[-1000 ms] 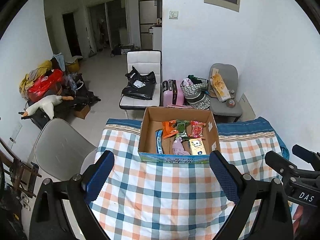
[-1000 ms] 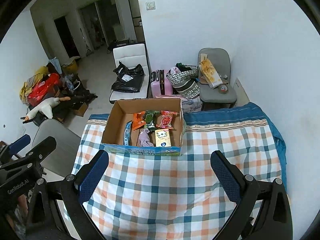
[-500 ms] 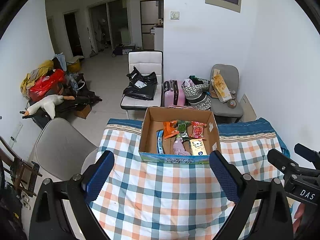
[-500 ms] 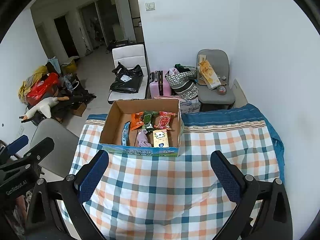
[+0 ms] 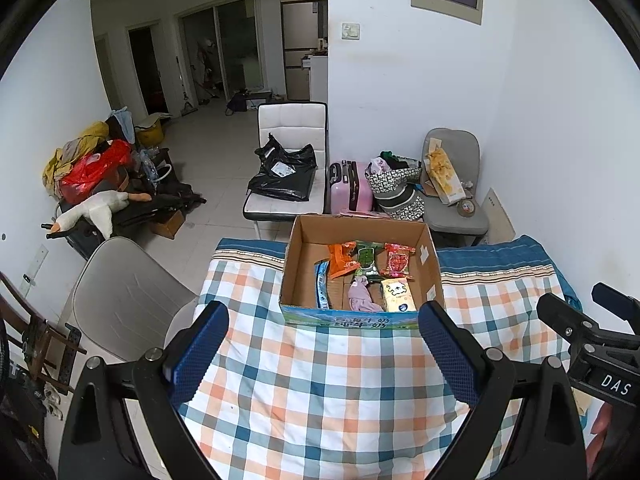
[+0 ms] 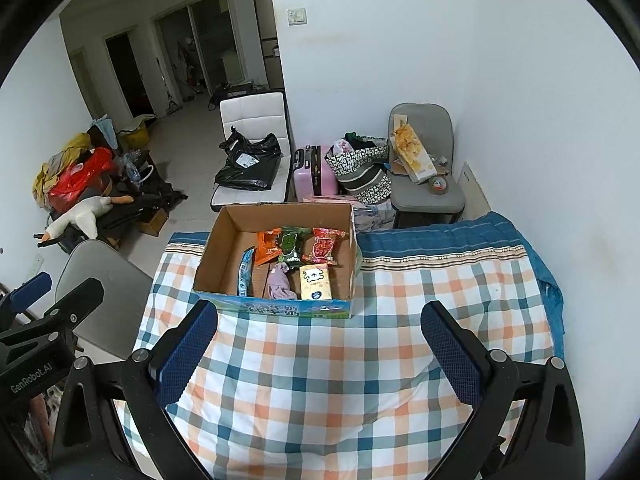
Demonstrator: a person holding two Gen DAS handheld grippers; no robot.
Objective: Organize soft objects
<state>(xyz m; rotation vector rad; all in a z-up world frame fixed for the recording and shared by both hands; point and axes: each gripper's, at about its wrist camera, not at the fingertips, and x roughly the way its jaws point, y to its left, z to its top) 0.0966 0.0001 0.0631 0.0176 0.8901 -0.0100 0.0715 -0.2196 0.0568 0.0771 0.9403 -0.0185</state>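
An open cardboard box (image 5: pixel 362 322) stands on the checked tablecloth (image 5: pixel 320 392); it also shows in the right wrist view (image 6: pixel 280 310). Inside lie an orange snack bag (image 5: pixel 342 260), a green packet (image 5: pixel 366 260), a red packet (image 5: pixel 396 262), a purple cloth (image 5: pixel 360 294), a yellow tissue pack (image 5: pixel 398 296) and a blue strip pack (image 5: pixel 322 286). My left gripper (image 5: pixel 324 344) is open and empty, high above the cloth in front of the box. My right gripper (image 6: pixel 320 344) is open and empty beside it, to the right.
A grey chair (image 5: pixel 124 292) stands at the table's left edge. Beyond the table are a white chair with a black bag (image 5: pixel 286 172), a pink suitcase (image 5: pixel 350 188), a grey chair with clutter (image 5: pixel 452 184) and a white wall at right. A goose plush (image 5: pixel 96 210) lies at far left.
Both grippers have drifted slightly back and up, so the box looks a little smaller and farther. Both stay open and empty. Nothing in the box has moved.
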